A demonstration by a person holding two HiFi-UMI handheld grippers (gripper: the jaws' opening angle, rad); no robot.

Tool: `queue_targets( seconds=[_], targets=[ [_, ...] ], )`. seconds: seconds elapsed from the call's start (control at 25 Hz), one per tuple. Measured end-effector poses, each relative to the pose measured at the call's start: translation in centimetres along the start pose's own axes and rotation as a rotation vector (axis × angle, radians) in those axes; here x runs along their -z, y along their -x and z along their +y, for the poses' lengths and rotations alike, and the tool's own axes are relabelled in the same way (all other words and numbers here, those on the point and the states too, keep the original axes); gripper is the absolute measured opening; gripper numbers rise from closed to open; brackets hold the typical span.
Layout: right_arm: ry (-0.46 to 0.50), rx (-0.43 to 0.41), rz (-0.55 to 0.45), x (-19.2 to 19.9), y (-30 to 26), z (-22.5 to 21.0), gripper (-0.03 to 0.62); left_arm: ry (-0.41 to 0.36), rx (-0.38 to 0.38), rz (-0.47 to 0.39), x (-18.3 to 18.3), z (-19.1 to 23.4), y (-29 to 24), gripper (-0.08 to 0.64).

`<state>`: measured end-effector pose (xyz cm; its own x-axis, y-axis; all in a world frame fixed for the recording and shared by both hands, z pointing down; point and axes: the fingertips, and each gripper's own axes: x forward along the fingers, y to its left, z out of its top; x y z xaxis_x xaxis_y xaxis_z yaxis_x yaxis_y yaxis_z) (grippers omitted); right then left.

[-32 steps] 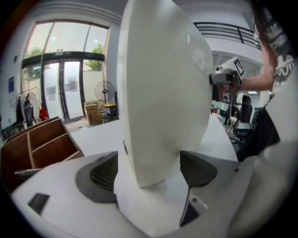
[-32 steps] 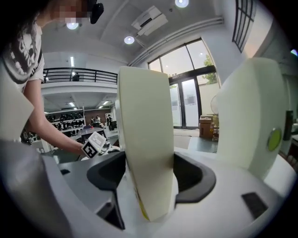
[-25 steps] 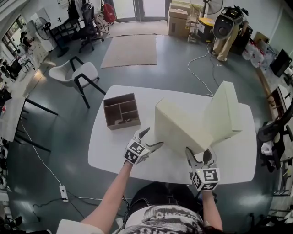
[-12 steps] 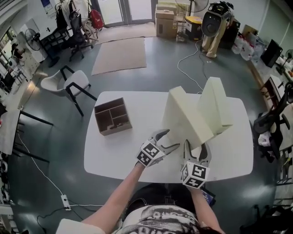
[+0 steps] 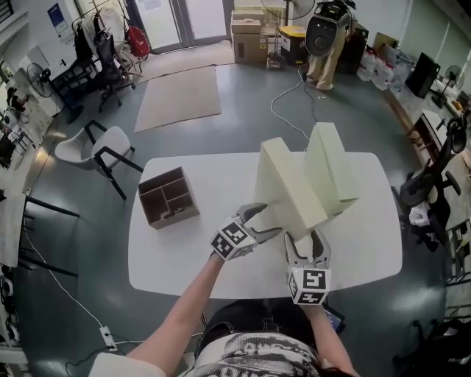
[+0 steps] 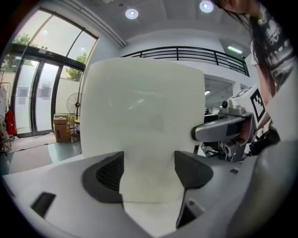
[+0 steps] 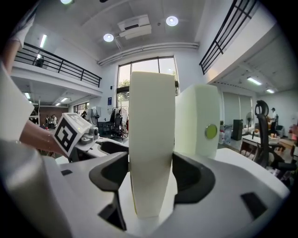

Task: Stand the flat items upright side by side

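Bright, even: ceiling spots [image 6: 132,13] plus glazed doors [image 6: 28,93] (daylight). Shadows soft. Heavy fisheye bending, dark corners. Pale slab [image 6: 144,107] nearly washed out, close-up foreground soft.

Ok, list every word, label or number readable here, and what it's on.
Nothing is readable.
On the left marker cube and right marker cube: black-and-white patterns, no letters.
On the wall poster: too small to read.
On the round sticker, rear foam slab: no print visible.

Organizer [image 5: 168,197] left — slabs [image 5: 288,188] right
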<state>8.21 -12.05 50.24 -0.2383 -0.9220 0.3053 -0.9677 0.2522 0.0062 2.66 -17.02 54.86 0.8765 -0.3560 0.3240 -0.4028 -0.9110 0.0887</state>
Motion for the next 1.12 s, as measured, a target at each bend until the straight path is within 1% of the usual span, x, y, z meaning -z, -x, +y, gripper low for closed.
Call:
queue_targets(
  seconds=[0.16,0.28,0.36,0.6,0.8,0.92,1.12],
  targets=[
    [0.047,-0.036,0.000,0.3,-0.3,0.2,0.282,0.022,0.004,-0.013,-0.1,1.2,-0.5,0.347],
    [0.099,-0.036,0.014,0.7,-0.7,0.1,0.258,0.038,-0.005,-0.017,-0.2,2.2,-1.1,0.344],
    [0.124,-0.029,0.022,0.8,-1.0,0.0,0.253,0.048,-0.005,-0.026,-0.6,2.4,-1.6,0.324],
    [0.153,-0.015,0.027,0.6,-2.0,-1.0,0.250,0.084,0.003,-0.059,-1.1,2.6,-2.8,0.264],
    [0.167,-0.008,0.030,0.4,-2.5,-1.7,0.253,0.122,-0.003,-0.075,-1.2,2.9,-3.5,0.259],
    [0.178,-0.003,0.033,0.3,-2.9,-2.1,0.253,0.126,-0.003,-0.081,-1.4,3.0,-3.9,0.241],
    [0.203,0.009,0.031,0.3,-2.9,-2.6,0.256,0.142,-0.011,-0.089,-1.6,3.0,-4.4,0.238]
  ],
)
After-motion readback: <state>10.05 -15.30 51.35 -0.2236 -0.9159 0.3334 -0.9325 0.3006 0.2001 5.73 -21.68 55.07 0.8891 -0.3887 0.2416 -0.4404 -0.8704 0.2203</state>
